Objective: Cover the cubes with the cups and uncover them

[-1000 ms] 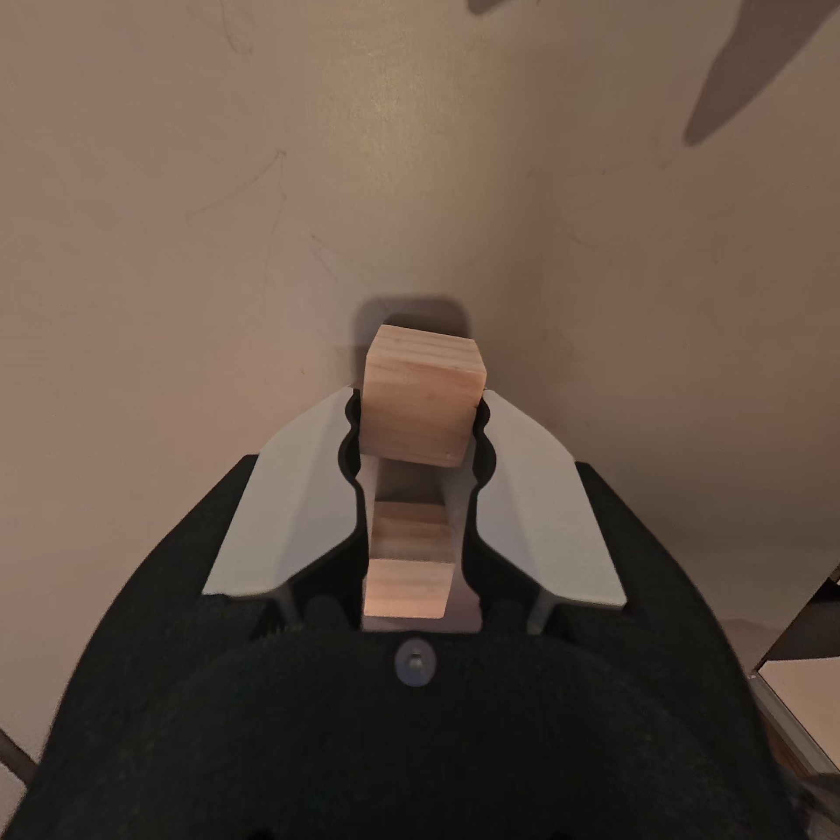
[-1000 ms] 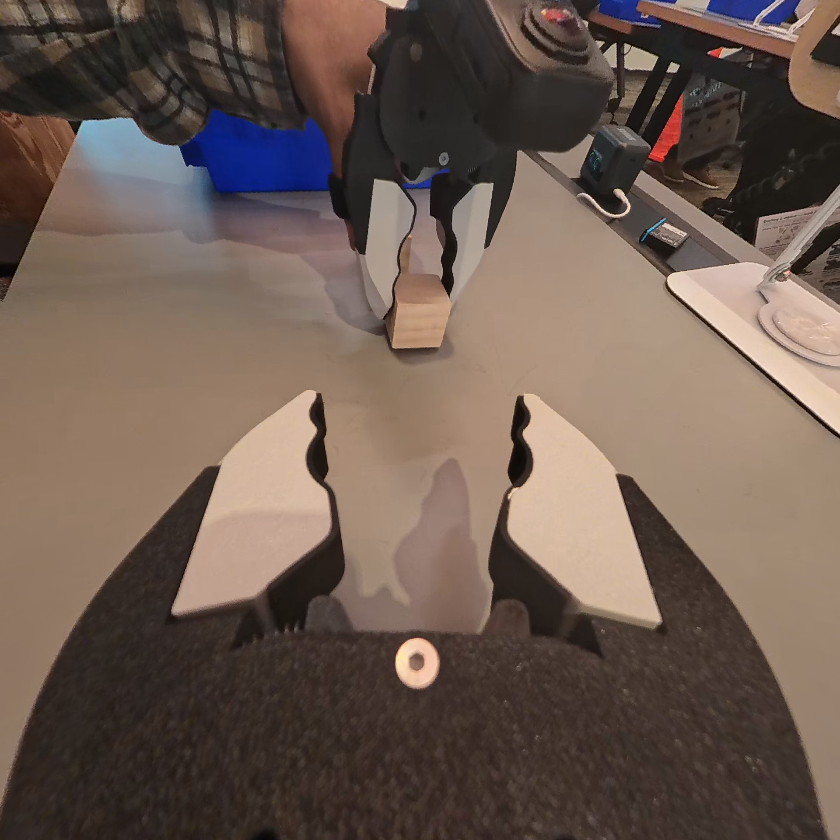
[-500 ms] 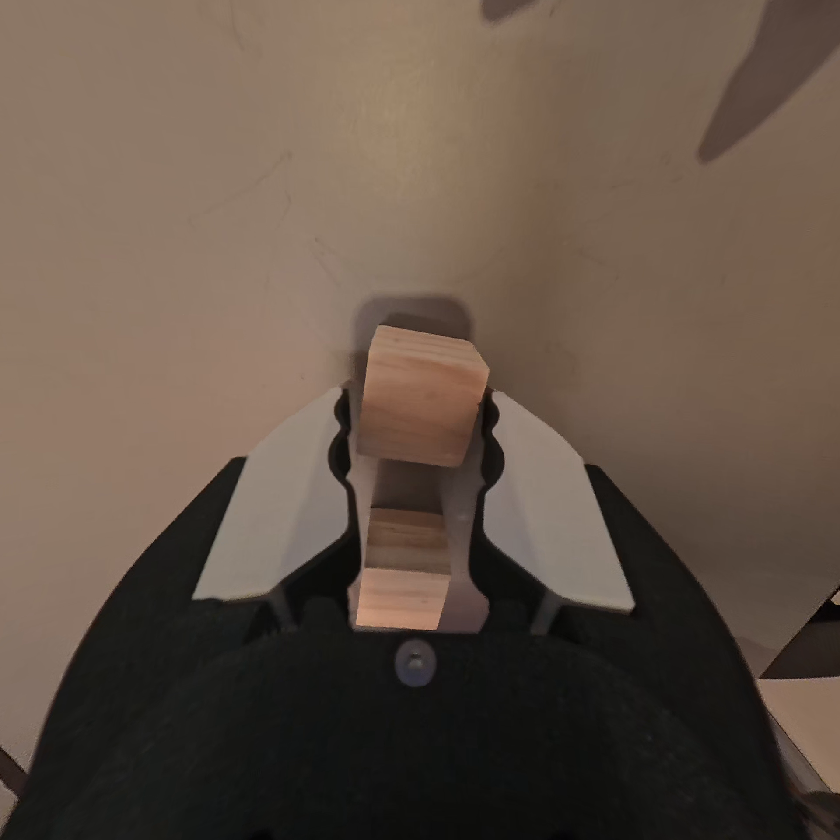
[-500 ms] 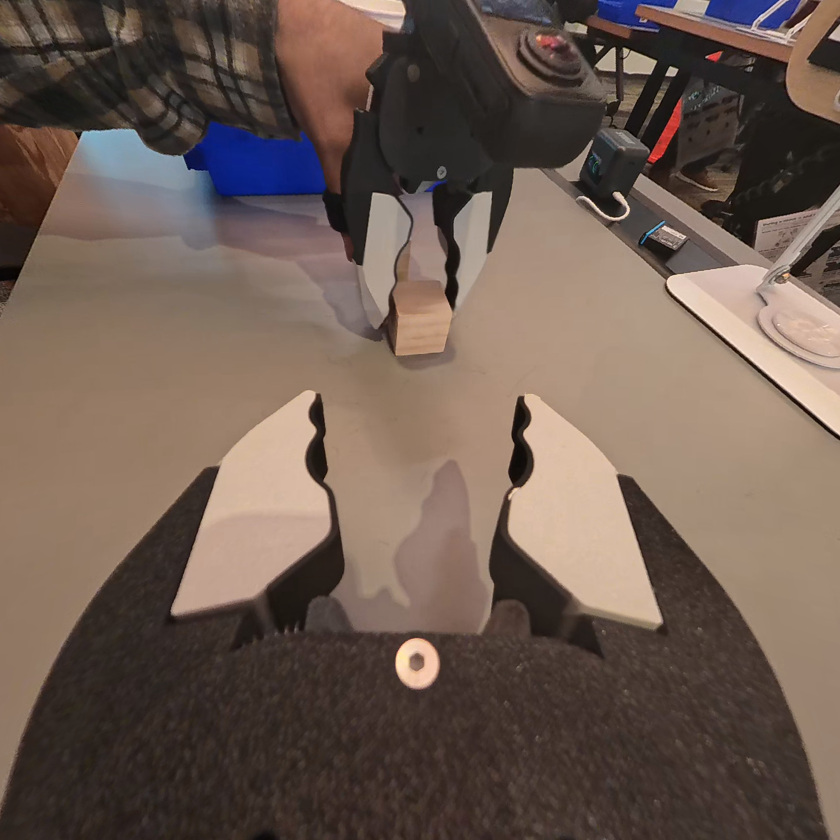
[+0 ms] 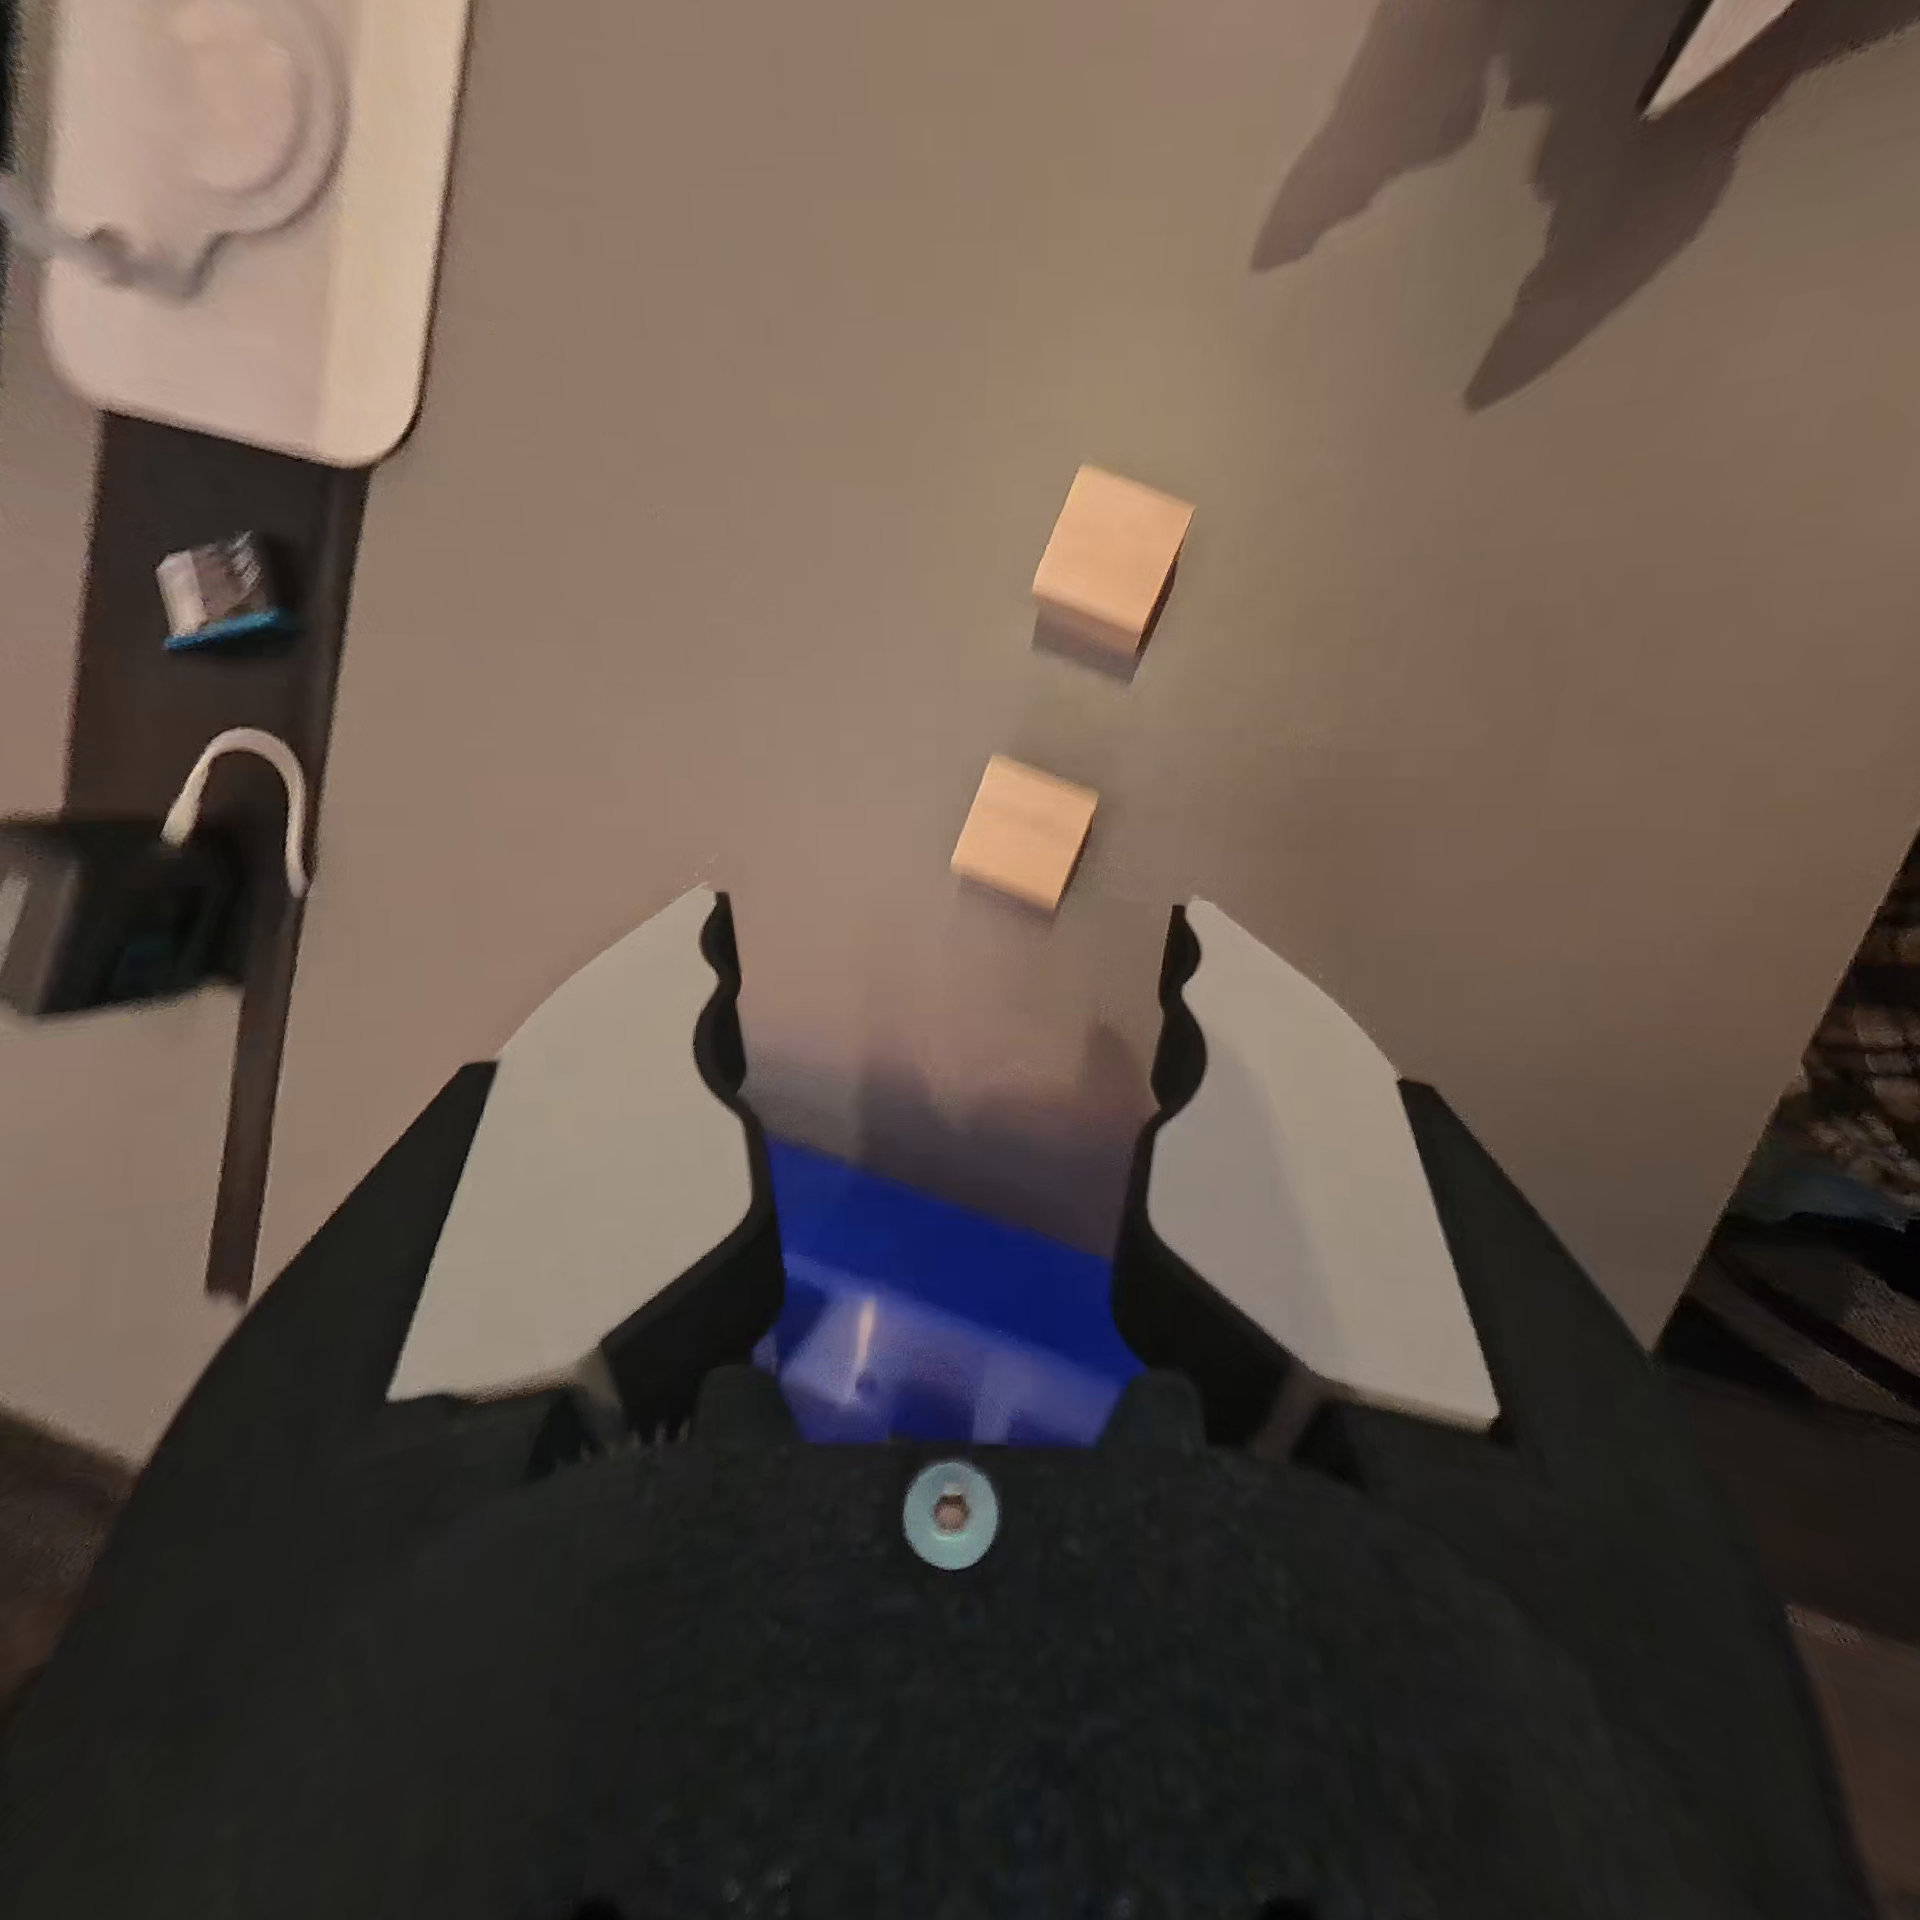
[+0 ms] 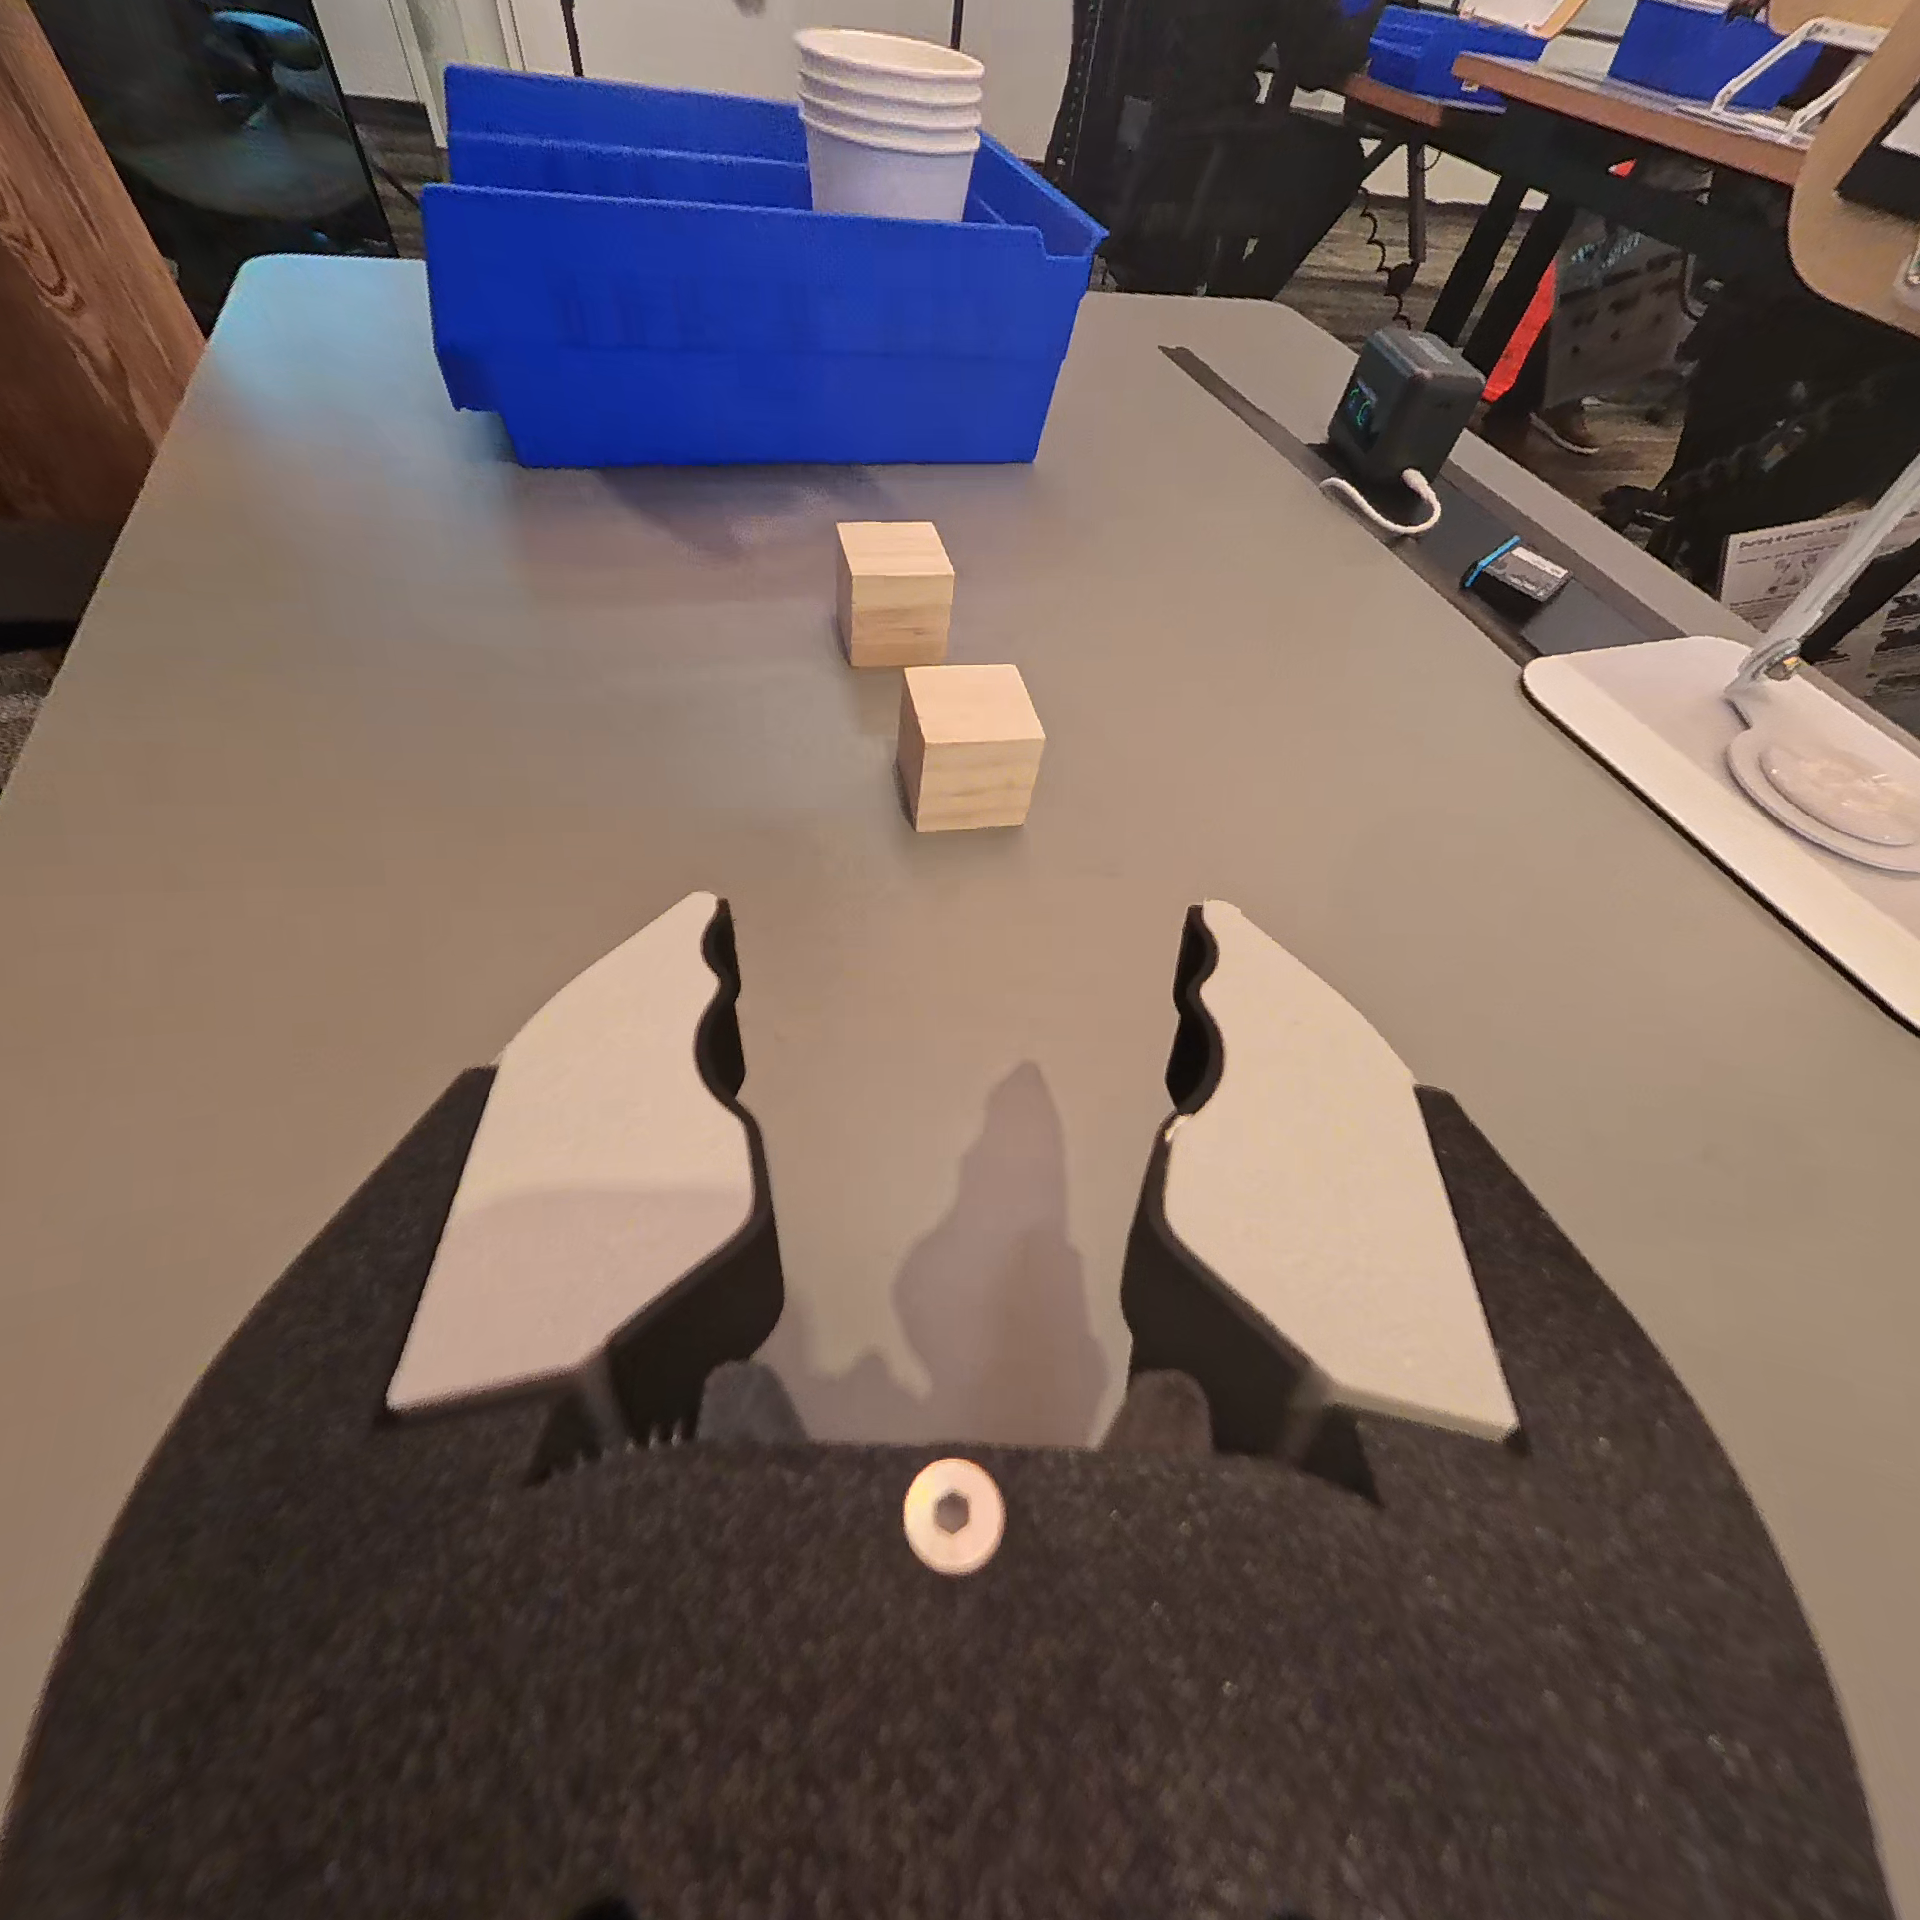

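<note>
Two wooden cubes stand apart on the grey table point(image 6: 416, 727). In the right wrist view the near cube point(image 6: 971, 746) is just ahead of my right gripper point(image 6: 956, 914), and the far cube point(image 6: 894, 592) is behind it. My right gripper is open and empty, low over the table. A stack of white paper cups point(image 6: 890, 125) stands in a blue bin point(image 6: 748, 322) at the table's far end. In the left wrist view my left gripper point(image 5: 943, 909) is open and empty, high above the bin's edge point(image 5: 935, 1226), looking down on both cubes point(image 5: 1023, 836) point(image 5: 1112, 561). That view is blurred.
A dark cable channel point(image 6: 1496, 540) runs along the table's right side with a small black device point(image 6: 1403, 410) and white cable. A white lamp base on a white pad point(image 6: 1766, 790) lies at the right edge. More desks and blue bins are behind.
My left gripper has opened, let go of the cube and pulled up and back over the blue bin. Both cubes now stand free on the table. My right gripper has not moved.
</note>
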